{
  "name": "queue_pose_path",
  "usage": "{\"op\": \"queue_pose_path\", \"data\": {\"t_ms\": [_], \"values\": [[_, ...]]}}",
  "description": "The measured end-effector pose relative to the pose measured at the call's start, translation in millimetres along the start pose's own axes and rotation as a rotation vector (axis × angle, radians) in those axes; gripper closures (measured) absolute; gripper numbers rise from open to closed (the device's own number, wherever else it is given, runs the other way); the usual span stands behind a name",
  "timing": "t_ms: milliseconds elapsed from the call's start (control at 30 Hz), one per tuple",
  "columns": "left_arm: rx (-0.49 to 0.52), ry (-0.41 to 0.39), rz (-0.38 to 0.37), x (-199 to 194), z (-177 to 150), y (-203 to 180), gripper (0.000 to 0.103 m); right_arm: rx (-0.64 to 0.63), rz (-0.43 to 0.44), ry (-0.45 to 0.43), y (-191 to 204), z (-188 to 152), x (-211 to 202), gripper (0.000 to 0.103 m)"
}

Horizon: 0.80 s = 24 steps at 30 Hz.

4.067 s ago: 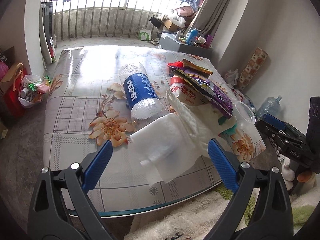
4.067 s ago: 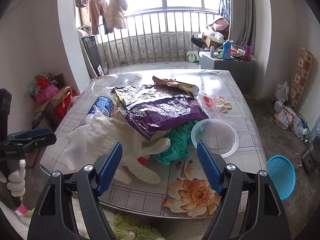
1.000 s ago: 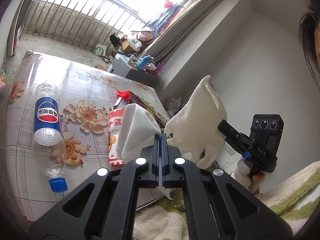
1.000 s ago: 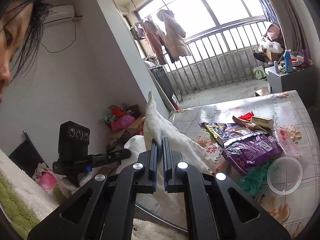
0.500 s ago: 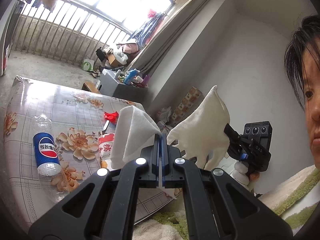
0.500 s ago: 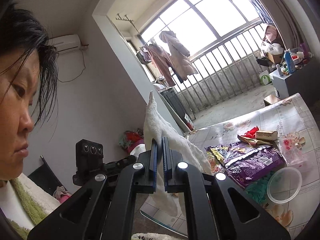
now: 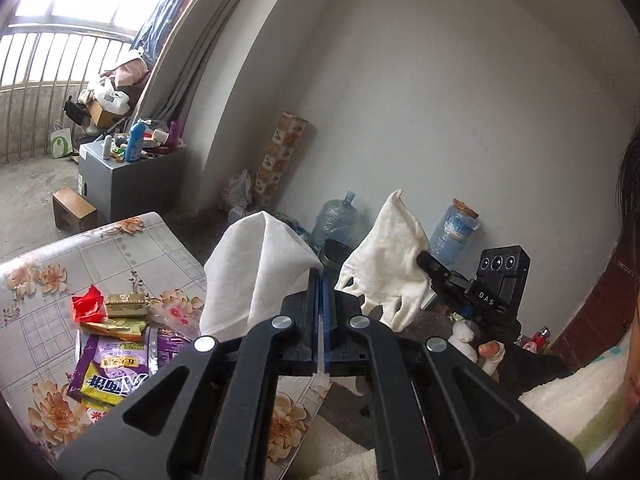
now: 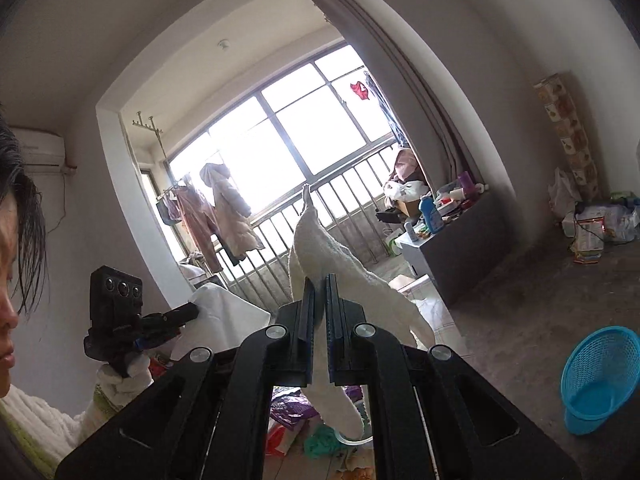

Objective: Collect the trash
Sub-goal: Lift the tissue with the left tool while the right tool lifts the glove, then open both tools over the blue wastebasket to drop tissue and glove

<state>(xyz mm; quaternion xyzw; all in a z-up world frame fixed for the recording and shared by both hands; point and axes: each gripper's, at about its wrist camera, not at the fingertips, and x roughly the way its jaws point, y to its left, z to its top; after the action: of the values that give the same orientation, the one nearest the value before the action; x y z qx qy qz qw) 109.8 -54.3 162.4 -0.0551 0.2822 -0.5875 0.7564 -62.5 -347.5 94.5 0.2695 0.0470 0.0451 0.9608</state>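
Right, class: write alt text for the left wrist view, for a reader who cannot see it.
The left gripper, shut on a white paper tissue, is lifted above the floral table. Beside it, the right gripper holds up a white cloth glove. Purple snack wrappers and a red scrap lie on the table.

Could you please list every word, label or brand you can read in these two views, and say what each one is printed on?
"DAS": white letters on the black body of the right gripper, seen from the left wrist view.
Purple snack bag on the table: large Chinese characters on a yellow patch, too distorted to read reliably.
Gold wrapper and the bottles on the grey cabinet: print too small.
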Motion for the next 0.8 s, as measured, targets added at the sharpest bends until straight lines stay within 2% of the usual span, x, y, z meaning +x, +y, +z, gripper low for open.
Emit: {"op": "queue_pose_path", "data": {"t_ms": [100,233,333,467,600,800], "values": [[0.012,0.138,-0.062,83,24,-11,0.103,0.044,-0.139,-0.028,-42,4,-13,0.097],[0.002,0.338,-0.090,201,41,-20,0.103,0.132,-0.321,-0.021,-107,3,-17,0.097],[0.024,0.451,-0.086,288,41,-27,0.103,0.231,-0.410,0.009,-165,-1,-14,0.097],[0.036,0.569,-0.080,391,24,-34,0.103,0.384,-0.500,0.061,-249,-12,-6,0.097],[0.067,0.668,-0.063,479,-6,-39,0.103,0.525,-0.560,0.108,-325,-31,7,0.097],[0.108,0.783,0.026,591,-49,-25,0.103,0.633,-0.624,0.125,-416,-56,23,0.097]]}}
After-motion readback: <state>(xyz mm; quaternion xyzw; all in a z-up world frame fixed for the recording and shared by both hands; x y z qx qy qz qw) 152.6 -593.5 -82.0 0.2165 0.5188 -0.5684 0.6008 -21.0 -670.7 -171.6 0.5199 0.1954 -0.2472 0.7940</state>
